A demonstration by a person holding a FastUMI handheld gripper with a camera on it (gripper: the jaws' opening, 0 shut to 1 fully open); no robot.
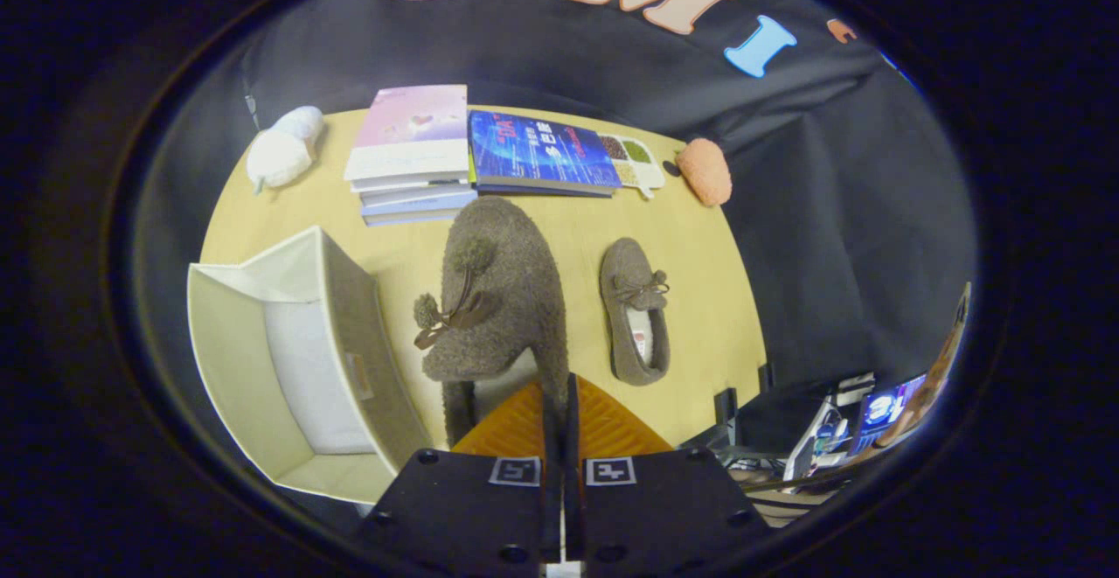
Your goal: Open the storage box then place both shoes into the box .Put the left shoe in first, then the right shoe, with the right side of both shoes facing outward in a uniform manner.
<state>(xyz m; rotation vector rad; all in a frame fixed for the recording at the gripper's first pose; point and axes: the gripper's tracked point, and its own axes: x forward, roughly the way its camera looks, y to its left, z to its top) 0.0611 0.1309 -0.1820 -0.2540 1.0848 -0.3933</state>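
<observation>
While the gripper is pinched on the fuzzy slipper's heel edge, it's held just beside the open storage box; no writing can be read.

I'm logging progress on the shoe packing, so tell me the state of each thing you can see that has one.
Beige fabric storage box: open, empty, no shoe inside.
Fuzzy brown pom-pom slipper: held lifted above the table, heel rim pinched.
Second fuzzy brown slipper: lying flat on the wooden table, untouched.
Gripper: fingers shut on the lifted slipper.
</observation>
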